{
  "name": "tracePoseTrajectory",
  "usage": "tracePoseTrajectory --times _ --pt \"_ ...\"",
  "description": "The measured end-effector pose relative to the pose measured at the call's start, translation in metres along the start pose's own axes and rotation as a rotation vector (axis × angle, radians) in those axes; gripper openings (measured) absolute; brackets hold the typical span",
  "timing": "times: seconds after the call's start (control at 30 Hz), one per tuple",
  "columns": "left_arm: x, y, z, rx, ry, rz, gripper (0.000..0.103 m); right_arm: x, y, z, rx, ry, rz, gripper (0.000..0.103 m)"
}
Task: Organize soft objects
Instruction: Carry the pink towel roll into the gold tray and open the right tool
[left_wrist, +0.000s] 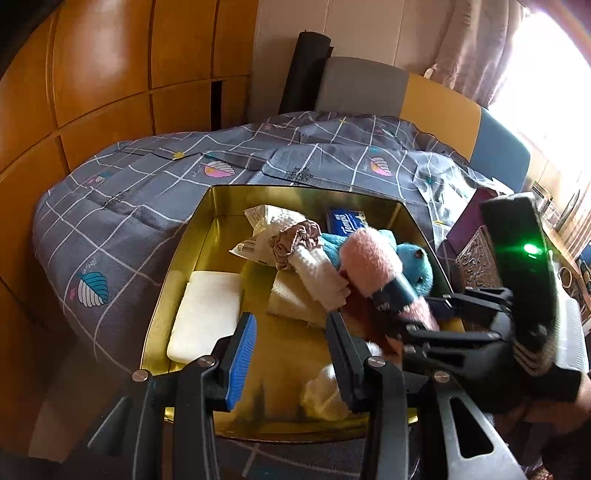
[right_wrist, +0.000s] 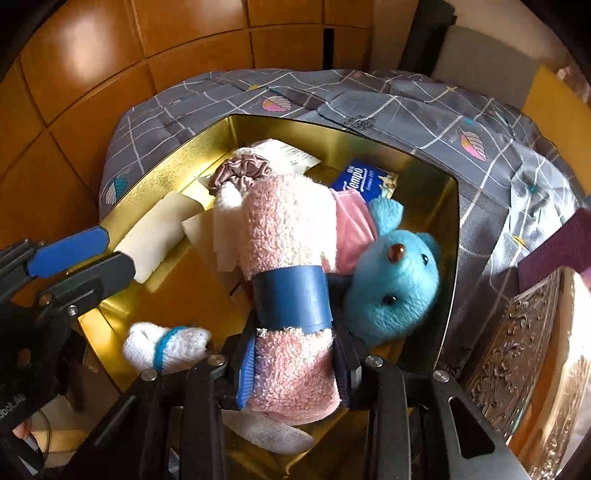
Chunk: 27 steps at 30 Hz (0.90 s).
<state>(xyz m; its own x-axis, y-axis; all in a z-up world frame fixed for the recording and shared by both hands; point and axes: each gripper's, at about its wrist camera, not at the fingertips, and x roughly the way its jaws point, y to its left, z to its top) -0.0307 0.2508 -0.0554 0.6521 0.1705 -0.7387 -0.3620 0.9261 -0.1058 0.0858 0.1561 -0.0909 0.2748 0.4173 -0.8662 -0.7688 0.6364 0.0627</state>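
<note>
An open gold tin (left_wrist: 221, 206) (right_wrist: 332, 140) sits on the bed. It holds a blue teddy bear (right_wrist: 395, 284) (left_wrist: 417, 266), a brown scrunchie (right_wrist: 240, 171), a white banded sock roll (right_wrist: 166, 347), a Tempo tissue pack (right_wrist: 362, 181) and a white pad (left_wrist: 207, 314). My right gripper (right_wrist: 295, 373) (left_wrist: 417, 317) is shut on a pink rolled towel (right_wrist: 291, 229) (left_wrist: 369, 258) wrapped in a blue band, low over the tin beside the bear. At the tin's near left corner my left gripper (left_wrist: 291, 365) (right_wrist: 118, 251) stands open, nothing between its fingers.
A grey checked quilt (left_wrist: 129, 206) covers the bed under the tin. An embossed metal lid (right_wrist: 524, 350) and a purple item (right_wrist: 554, 247) lie to the tin's right. Wooden wardrobe doors (left_wrist: 92, 74) stand behind the bed, a bright window at far right.
</note>
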Motion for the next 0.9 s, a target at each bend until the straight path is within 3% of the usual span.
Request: tracePoseTrajectory --times 0.2,0.3,0.37,0.4,0.6,0.63,0.7,0.73,0.77,0.9 --pt "-0.005 -0.005 0.000 0.013 -0.009 -0.002 0.039 -0.003 -0.002 -0.001 0.022 -0.029 -0.032 0.036" --pt "-0.008 -0.006 0.001 0.015 -0.015 0.000 0.039 -0.012 -0.002 -0.004 0.049 -0.049 -0.023 0.044" --pt "-0.009 -0.007 0.001 0.016 -0.018 0.000 0.039 -0.021 -0.005 -0.005 0.074 -0.074 -0.010 0.061" --pt "-0.009 -0.007 0.001 0.016 -0.018 0.000 0.039 -0.026 -0.005 -0.006 0.080 -0.088 -0.005 0.064" --pt "-0.011 -0.007 0.001 0.016 -0.019 -0.001 0.039 -0.050 0.004 -0.012 0.036 -0.147 -0.012 0.067" --pt "-0.011 -0.007 0.001 0.016 -0.019 0.000 0.039 -0.052 0.005 -0.013 0.028 -0.149 -0.010 0.066" --pt "-0.011 -0.007 0.001 0.016 -0.020 -0.001 0.039 -0.050 0.008 -0.012 0.005 -0.143 -0.028 0.046" --pt "-0.011 -0.007 0.001 0.017 -0.021 -0.001 0.039 -0.045 0.009 -0.010 -0.008 -0.128 -0.046 0.027" --pt "-0.011 -0.008 0.000 0.019 -0.021 -0.001 0.039 -0.041 0.011 -0.009 -0.016 -0.114 -0.055 0.023" --pt "-0.010 -0.009 0.001 0.019 -0.018 0.003 0.039 -0.027 0.005 -0.003 -0.011 -0.104 -0.078 0.023"
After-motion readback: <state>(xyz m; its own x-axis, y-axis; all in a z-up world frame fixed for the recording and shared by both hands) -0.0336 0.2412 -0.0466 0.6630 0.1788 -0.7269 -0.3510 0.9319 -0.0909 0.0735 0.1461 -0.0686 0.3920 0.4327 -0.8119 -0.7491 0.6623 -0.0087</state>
